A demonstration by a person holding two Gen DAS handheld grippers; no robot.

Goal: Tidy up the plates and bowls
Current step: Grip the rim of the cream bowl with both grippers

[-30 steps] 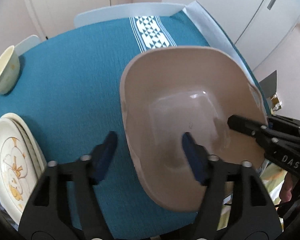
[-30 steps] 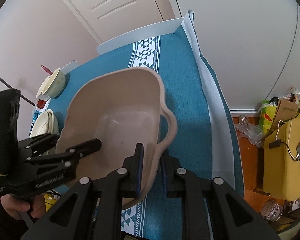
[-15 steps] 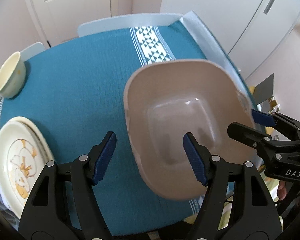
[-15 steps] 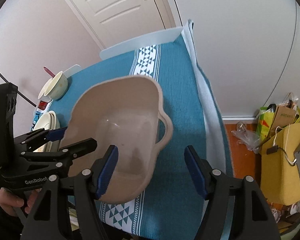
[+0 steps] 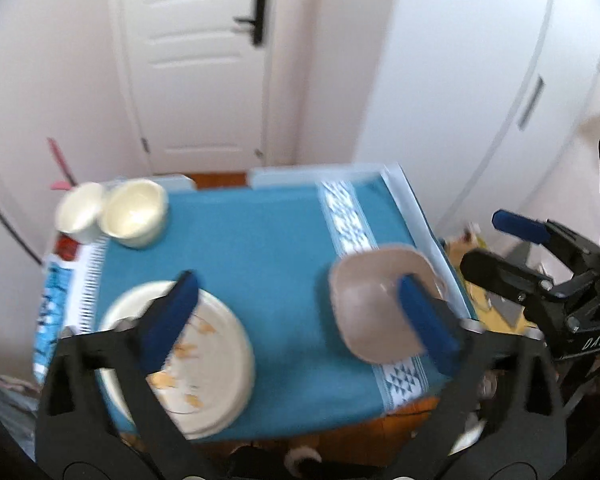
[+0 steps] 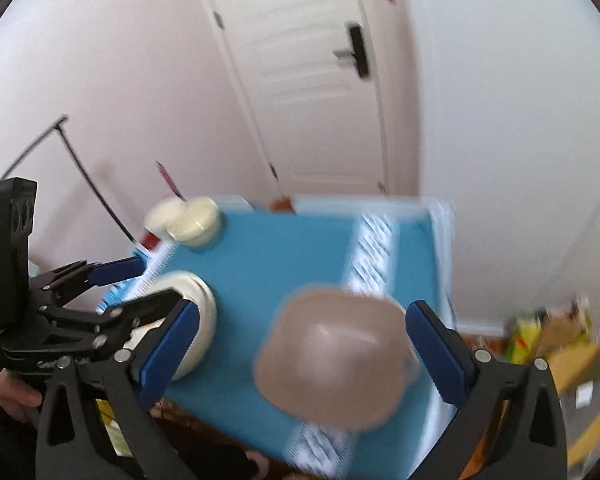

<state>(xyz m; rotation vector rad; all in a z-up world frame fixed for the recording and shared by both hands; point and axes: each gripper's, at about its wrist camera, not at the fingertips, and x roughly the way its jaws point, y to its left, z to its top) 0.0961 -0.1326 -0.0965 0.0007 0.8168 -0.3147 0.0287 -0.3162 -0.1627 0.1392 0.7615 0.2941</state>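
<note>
Two pairs of tongs show in the left wrist view. The left tongs [image 5: 296, 312] stand wide apart with nothing between their blue pads, well above the tabletop [image 5: 268, 248], which wears a teal cloth with a white patterned stripe. Off past the right edge, the right tongs [image 5: 496, 240] are also spread and empty. A beige squarish plastic bowl with small side handles [image 5: 372, 304] sits on the cloth near the right edge, on the stripe, touched by neither tool. A stack of cream round plates with an orange drawing [image 5: 204, 360] lies at the near left corner, and two cream round bowls [image 5: 134, 214] stand side by side at the far left corner (the picture is blurred, so finer detail is lost).

From the right wrist view, the right tongs [image 6: 300, 348] are wide, framing the beige bowl [image 6: 332, 360] from above without contact. The left tongs [image 6: 156, 280] hang open over the left edge, by the plate stack [image 6: 200, 300]. The cream bowls [image 6: 194, 220] sit at the far left corner, just beside each other. A white panelled door with a black handle [image 6: 320, 100] stands beyond the tabletop [image 6: 284, 256].
</note>
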